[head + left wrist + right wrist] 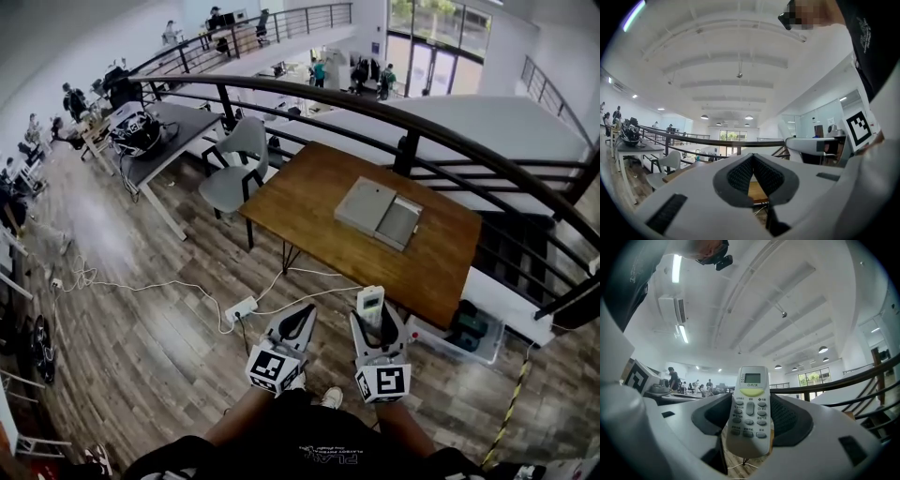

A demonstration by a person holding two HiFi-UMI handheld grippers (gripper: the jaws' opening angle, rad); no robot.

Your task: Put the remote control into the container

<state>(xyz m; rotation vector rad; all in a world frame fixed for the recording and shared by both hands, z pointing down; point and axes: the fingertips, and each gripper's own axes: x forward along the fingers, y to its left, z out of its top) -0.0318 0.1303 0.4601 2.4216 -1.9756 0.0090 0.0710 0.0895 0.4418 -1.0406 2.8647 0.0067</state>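
Note:
A white remote control (371, 305) with a small screen and grey buttons stands upright between the jaws of my right gripper (376, 325). In the right gripper view the remote control (750, 414) fills the gap and the right gripper (751, 404) is shut on its lower half. My left gripper (302, 318) hangs beside it, shut with nothing in it; the left gripper (753, 158) has its pads meeting at the tip. The container (378, 213), a flat grey box in two parts, lies on the brown wooden table (309, 187) ahead of both grippers, well apart from them.
A black curved railing (412, 122) runs behind the table. A grey chair (234, 164) stands at the table's left end. A white power strip (241, 308) with cables lies on the wood floor. A clear bin (467, 333) sits under the table's right corner.

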